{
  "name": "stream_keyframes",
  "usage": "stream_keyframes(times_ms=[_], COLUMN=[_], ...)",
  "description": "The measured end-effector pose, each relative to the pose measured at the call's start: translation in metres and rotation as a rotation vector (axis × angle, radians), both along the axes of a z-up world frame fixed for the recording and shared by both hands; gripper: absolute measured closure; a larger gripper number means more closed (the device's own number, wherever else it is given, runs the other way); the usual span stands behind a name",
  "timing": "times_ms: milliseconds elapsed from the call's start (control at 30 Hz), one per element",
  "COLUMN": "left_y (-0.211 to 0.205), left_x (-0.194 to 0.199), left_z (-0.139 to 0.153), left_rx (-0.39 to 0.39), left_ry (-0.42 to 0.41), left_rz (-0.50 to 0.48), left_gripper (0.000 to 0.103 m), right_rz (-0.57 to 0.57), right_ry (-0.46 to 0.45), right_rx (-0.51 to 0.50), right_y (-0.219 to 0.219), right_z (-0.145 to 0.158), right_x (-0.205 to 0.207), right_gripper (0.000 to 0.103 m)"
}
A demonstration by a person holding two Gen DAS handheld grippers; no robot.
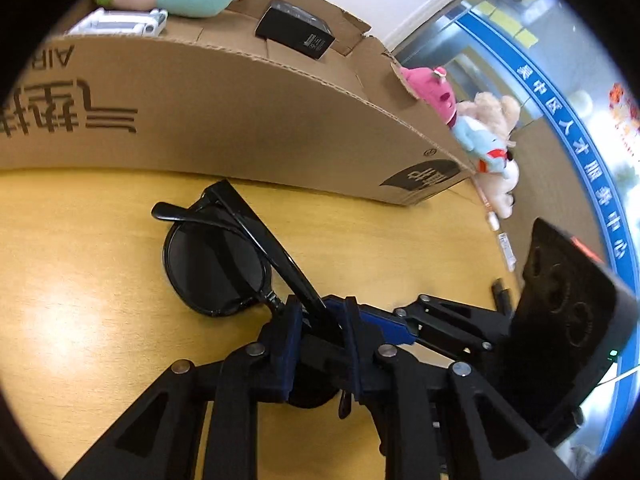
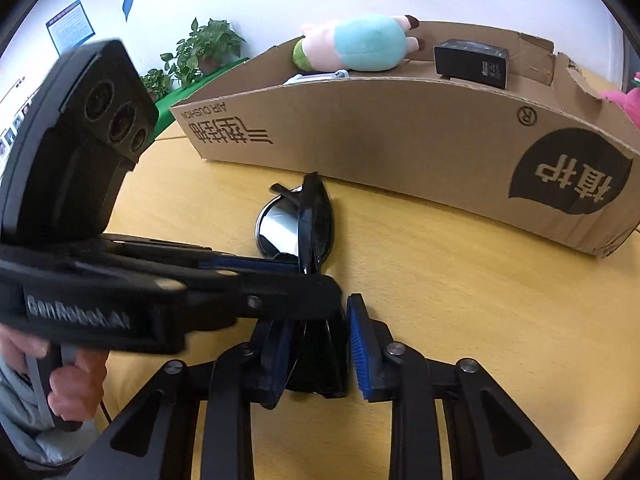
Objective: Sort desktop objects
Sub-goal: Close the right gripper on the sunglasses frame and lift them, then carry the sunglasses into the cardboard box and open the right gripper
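Observation:
Black sunglasses lie on the yellow wooden table, in front of a cardboard box. My left gripper is shut on the sunglasses at the bridge and folded arm. In the right wrist view the sunglasses stand on edge between my right gripper's blue pads; my right gripper is shut on their near lens. The left gripper reaches in from the left and grips the same sunglasses.
The box holds a pastel plush toy, a black carton and a white object. Pink and beige plush toys and pens lie right of the box. Potted plants stand behind.

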State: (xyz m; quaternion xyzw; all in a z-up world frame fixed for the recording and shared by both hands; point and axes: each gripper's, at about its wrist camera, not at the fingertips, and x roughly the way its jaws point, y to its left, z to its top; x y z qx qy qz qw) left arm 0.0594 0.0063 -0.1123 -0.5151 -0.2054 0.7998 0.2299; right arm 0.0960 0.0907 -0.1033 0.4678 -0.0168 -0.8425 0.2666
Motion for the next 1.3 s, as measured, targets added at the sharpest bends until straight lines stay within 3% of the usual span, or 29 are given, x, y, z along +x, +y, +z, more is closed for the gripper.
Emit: stream_keyframes(times_ms=[133, 233, 400, 733, 1033, 1300], left_y=[-0.002, 0.004, 0.013, 0.029, 0.047, 0.055], left_x=[-0.001, 0.002, 0.006, -0.009, -0.056, -0.121], left_z=[0.001, 0.012, 0.039, 0.107, 0.165, 0.177], left_rx=[0.015, -0.02, -0.063, -0.101, -0.147, -0.126], left_ry=[0.005, 0.052, 0.134, 0.303, 0.439, 0.427], left_rz=[0.011, -0.001, -0.042, -0.128, -0.226, -0.256], left_gripper=[0.086, 0.089, 0.093, 0.093, 0.093, 0.094], right_rz=[-0.027, -0.037, -0.053, -0.097, -0.165, -0.205], right_ry=[-0.016, 0.003, 0.046, 0.174, 0.306, 0.301], right_rx=[-0.035, -0.067, -0.099, -0.172, -0.184, -0.175], right_y=[0.003, 0.004, 0.005, 0.021, 0.043, 0.064], right_z=[-0.001, 0.005, 0.023, 0.085, 0.143, 0.162], right_x=[-0.002, 0.002, 0.005, 0.0, -0.041, -0.099], right_gripper=[0.079, 0.087, 0.088, 0.088, 0.088, 0.088])
